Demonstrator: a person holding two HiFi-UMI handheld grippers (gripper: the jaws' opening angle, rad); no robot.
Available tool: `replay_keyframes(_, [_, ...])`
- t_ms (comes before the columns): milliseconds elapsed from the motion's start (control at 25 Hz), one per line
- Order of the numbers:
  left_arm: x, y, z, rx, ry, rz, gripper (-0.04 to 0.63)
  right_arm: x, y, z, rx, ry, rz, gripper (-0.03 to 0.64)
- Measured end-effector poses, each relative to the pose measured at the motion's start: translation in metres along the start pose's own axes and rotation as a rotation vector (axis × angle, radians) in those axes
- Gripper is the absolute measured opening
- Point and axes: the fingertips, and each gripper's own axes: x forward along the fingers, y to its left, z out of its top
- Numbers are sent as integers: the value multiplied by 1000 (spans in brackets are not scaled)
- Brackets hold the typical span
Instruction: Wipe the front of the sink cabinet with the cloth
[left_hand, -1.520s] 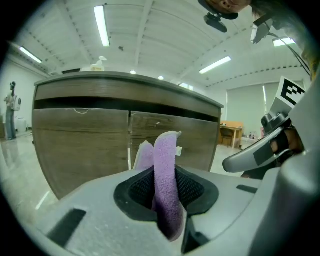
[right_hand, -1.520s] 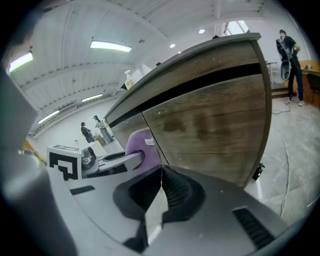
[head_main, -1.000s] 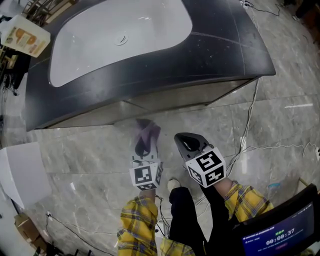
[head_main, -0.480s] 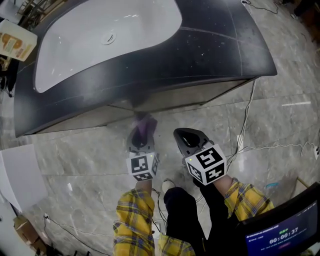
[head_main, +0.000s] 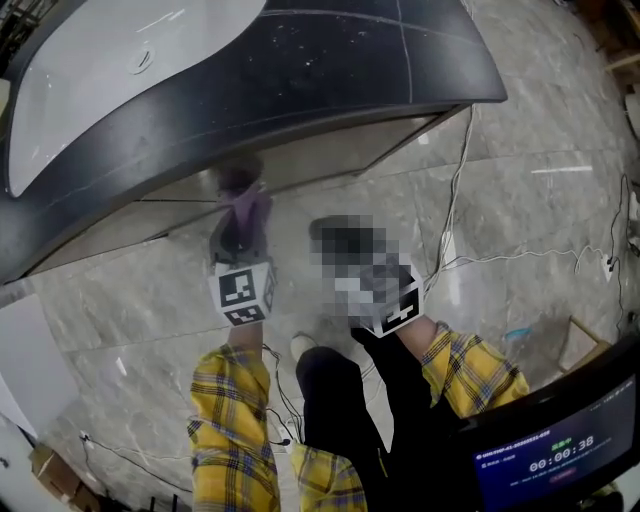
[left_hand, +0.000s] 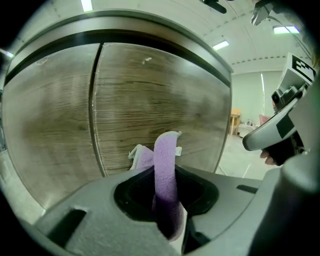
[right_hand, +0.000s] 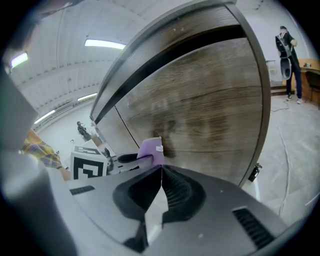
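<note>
Head view: the dark counter (head_main: 350, 70) with its white basin (head_main: 100, 80) fills the 12 o'clock side and overhangs the wood cabinet front (head_main: 300, 170), hiding the top of it. A white cable (head_main: 455, 230) drops from the counter's right corner and trails over the marble floor (head_main: 540, 220) toward 3 o'clock. A white panel (head_main: 25, 340) sits at 8 o'clock and a monitor (head_main: 550, 455) at 5 o'clock. The person's legs and plaid sleeves are at 6 o'clock.

Nothing stands between the grippers and the cabinet. There is open floor to the right past the cabinet's corner edge. A vertical door seam (left_hand: 92, 110) runs at 10 o'clock of the cloth in the left gripper view.

The left gripper (left_hand: 165, 192) is clamped on the purple cloth (left_hand: 165, 160). The cloth stands up out of the jaws as a narrow strip, long axis 6 to 12 o'clock. Its tip curls over toward the wood, and a second fold shows just to its left. In the head view the cloth (head_main: 243, 205) points to 12 o'clock, right at the cabinet face under the overhang. Whether it touches is unclear.

The right gripper (right_hand: 161, 185) is at 3 o'clock of the left, near but apart. Its jaws are pressed together with nothing between them, and it faces the same cabinet front (right_hand: 210, 115). A person (right_hand: 287, 50) stands far off at 2 o'clock.
</note>
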Motion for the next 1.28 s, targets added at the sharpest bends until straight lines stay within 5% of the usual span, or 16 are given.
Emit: replay_keyframes(1280, [98, -194, 2, 104, 49, -263, 81, -100, -155, -34, 182, -76, -199, 5])
